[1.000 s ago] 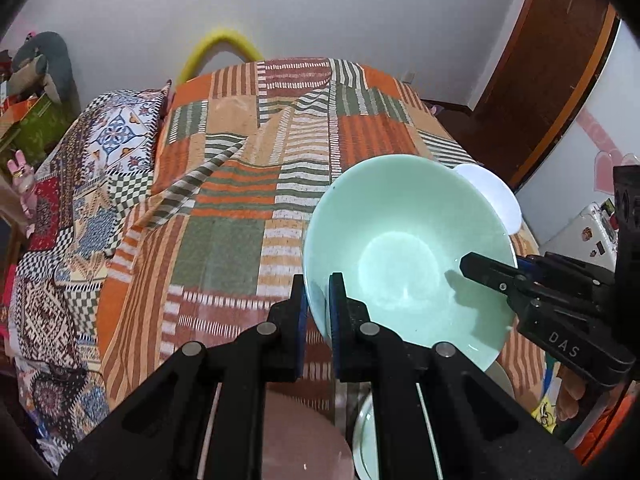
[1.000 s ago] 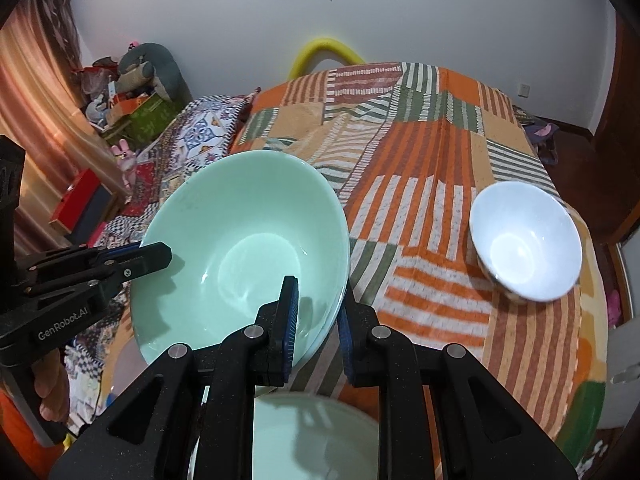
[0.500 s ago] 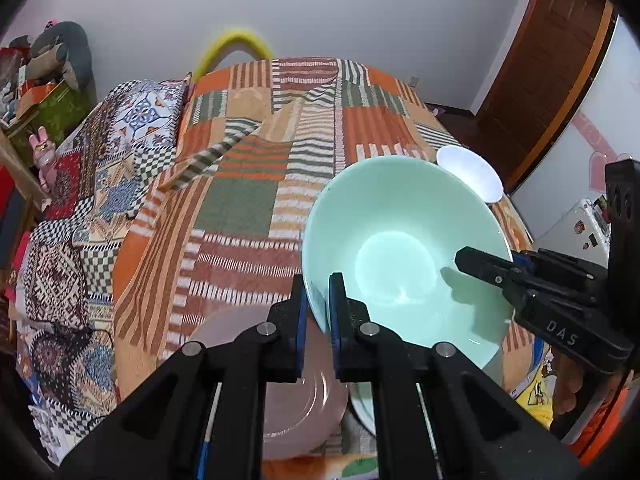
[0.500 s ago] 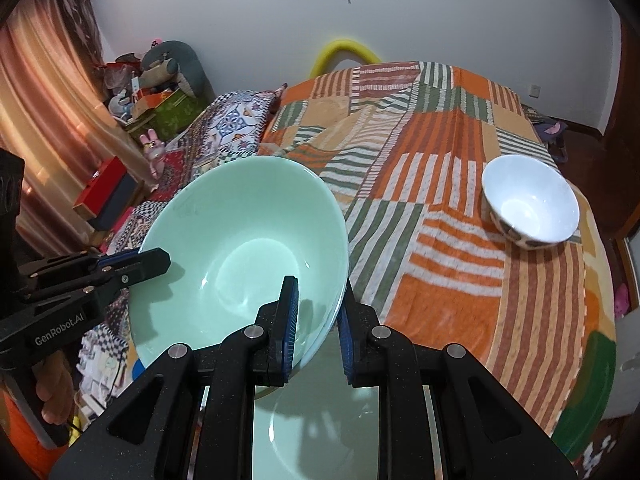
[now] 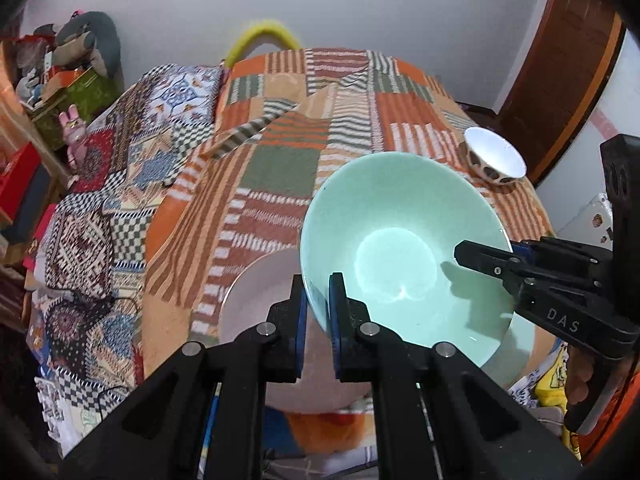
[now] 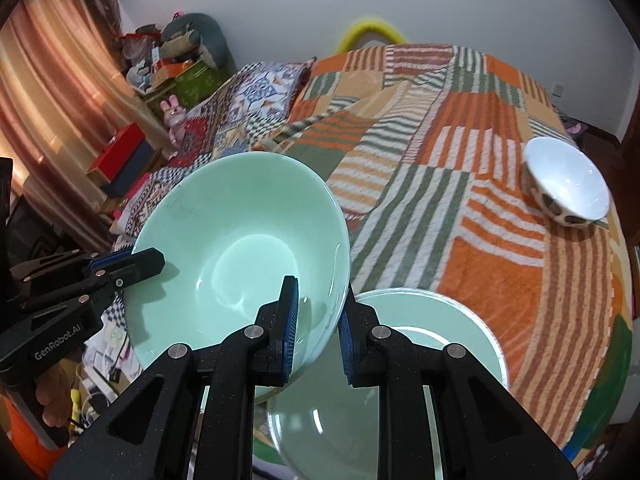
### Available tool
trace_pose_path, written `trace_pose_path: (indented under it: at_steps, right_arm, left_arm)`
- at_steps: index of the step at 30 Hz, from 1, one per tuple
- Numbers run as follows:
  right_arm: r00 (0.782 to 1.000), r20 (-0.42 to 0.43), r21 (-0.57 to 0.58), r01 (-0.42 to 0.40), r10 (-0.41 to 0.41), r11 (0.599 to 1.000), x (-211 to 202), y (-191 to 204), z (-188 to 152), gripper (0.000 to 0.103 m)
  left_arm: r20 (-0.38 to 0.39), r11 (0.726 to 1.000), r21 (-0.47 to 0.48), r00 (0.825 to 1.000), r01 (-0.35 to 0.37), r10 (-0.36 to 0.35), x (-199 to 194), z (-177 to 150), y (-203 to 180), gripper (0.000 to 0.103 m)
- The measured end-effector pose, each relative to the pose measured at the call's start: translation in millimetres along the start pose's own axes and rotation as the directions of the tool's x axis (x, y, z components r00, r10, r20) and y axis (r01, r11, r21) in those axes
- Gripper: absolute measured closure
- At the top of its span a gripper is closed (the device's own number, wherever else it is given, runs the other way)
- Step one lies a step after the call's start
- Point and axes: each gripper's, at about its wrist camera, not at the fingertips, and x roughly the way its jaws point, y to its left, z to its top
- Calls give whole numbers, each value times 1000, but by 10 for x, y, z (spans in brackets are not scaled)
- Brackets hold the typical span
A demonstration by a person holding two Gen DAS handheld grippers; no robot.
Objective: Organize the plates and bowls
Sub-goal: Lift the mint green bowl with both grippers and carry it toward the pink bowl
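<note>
Parts of the scene are cut off: the pink plate [image 5: 256, 300] near the bed's near edge is half covered by the black arms of the left hand-held gripper [image 5: 318, 312], and the pale green plate [image 6: 432, 344] beside it shows only its far rim and a strip of its face behind the right hand-held gripper [image 6: 316, 320]. Both grippers hold one large mint-green bowl [image 5: 400, 248] above these plates, tilted so its inside faces the cameras; its underside is out of sight. The left hand-held gripper is pinched on the bowl's rim, one blue pad inside and one outside. The right hand-held gripper is likewise pinched on the opposite rim, the wall between its pads. Seen from the left wrist, the right gripper's body reads "DAS"; from the right wrist, the left gripper's body reads "GenRobot.AI". A small white bowl [image 6: 566, 182] with dark spots on its outside sits alone near the right edge of the bed [image 5: 280, 168], on the striped patchwork cover. A person's fingers show under each gripper handle at the picture edges. Clutter left of the bed is too small to make out beyond a pink rabbit toy [image 6: 174, 114] and boxes.
</note>
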Motion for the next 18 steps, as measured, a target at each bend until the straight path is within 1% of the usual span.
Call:
trace_pose_path:
  at_steps: [11,18]
  right_arm:
    - [997,-63,-46,-40,37,998,282,305,-83,86]
    - [995,-97,-52,-39,33,998,432,375,-109,85]
  left_arm:
    - [-47,996,-81,999,-32,28,63,-280,380,94]
    - [-69,993,-113,997,-39,31,188,-381,503,94]
